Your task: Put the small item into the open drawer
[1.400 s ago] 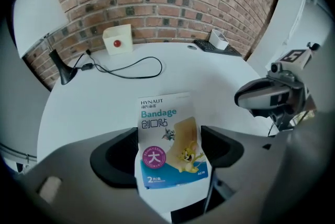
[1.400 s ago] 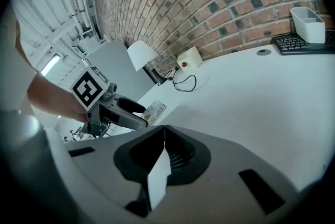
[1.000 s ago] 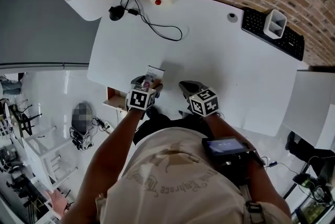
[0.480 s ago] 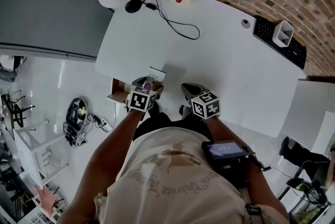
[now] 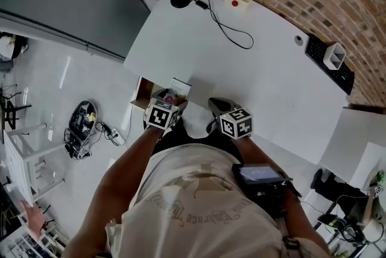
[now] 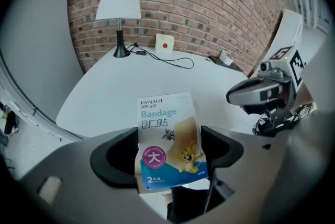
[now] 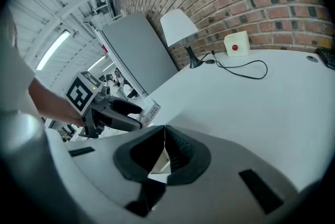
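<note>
Head view, drawer [image 5: 140,93] partly behind left tool [image 5: 170,96]

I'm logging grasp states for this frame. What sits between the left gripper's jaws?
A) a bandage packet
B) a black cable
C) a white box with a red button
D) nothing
A: the left gripper view shows the left gripper closed on a bandage packet, which is printed "Bandage" and stands upright between the two jaws.
</note>
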